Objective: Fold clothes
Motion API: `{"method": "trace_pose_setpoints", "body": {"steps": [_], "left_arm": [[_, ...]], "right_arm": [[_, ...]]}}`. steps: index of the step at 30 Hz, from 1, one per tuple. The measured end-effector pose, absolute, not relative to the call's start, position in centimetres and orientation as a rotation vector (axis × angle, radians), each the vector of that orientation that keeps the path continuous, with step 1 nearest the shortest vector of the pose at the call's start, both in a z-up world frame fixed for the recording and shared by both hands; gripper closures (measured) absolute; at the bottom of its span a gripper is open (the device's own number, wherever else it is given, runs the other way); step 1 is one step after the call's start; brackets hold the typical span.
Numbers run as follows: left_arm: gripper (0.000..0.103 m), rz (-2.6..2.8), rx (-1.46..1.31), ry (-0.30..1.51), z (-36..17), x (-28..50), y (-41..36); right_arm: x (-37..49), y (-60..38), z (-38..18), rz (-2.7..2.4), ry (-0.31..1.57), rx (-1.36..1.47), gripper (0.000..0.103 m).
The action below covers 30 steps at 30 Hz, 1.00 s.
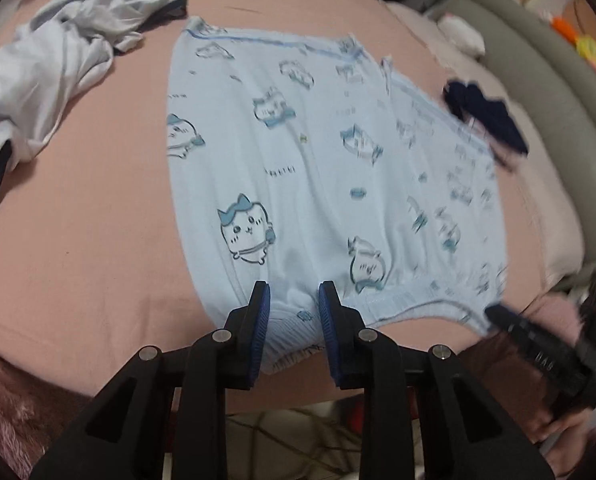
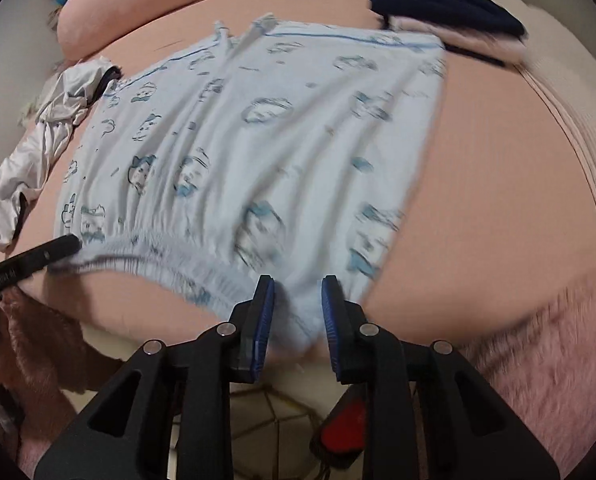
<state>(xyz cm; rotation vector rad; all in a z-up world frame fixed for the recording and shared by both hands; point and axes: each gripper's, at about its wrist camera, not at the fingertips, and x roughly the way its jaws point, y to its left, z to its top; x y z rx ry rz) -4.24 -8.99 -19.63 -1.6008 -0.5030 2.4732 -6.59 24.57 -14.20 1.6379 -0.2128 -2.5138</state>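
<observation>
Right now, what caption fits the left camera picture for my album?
Left gripper open around the waistband of blue cat-print shorts spread on a pink bed.

Shorts (image 2: pixel 257 152) print motion-blurred; white garment (image 1: pixel 37 80) cut off at left edge

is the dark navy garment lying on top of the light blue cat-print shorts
No, in the left wrist view the dark navy garment lies on the pink bedsheet beside the light blue cat-print shorts, not on them.

Light blue cartoon-cat print shorts (image 1: pixel 318 168), flat on bed.
Elastic waistband (image 2: pixel 169 256) gathered at near edge; legs extend away, side by side.
</observation>
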Motion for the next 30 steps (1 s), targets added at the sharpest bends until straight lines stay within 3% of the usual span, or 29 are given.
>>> {"method": "trace_pose_setpoints", "body": {"steps": [7, 8, 11, 14, 23, 28, 30], "left_arm": [[0.072, 2.370, -1.457, -0.866, -19.2, -2.9, -11.4], [0.072, 2.378, -1.444, -0.847, -19.0, -3.0, -11.2], [0.072, 2.389, -1.416, -0.790, -18.6, -3.5, -10.4], [0.066, 2.358, -1.418, -0.768, -18.7, -4.2, -9.6], [0.066, 2.378, -1.463, -0.699, -19.2, -4.9, -8.2], [0.066, 2.357, -1.508, -0.680, -19.9, -5.1, -7.9], [0.066, 2.359, -1.523, -0.663, -20.0, -5.1, -7.9]], "right_arm": [[-5.3, 29.0, -13.7, -2.616, -0.460, 1.656, 0.077], [-5.4, 29.0, -14.1, -2.582, -0.490, 1.667, 0.077], [-5.9, 28.4, -14.4, -2.516, -0.525, 1.668, 0.064], [-6.8, 27.7, -14.1, -2.453, -0.621, 1.655, 0.064], [-5.8, 29.3, -12.7, -2.399, -0.900, 1.491, 0.063], [-6.7, 28.1, -14.1, -2.363, -0.843, 1.612, 0.056], [-6.3, 27.2, -15.2, -2.384, -0.753, 1.680, 0.064]]}}
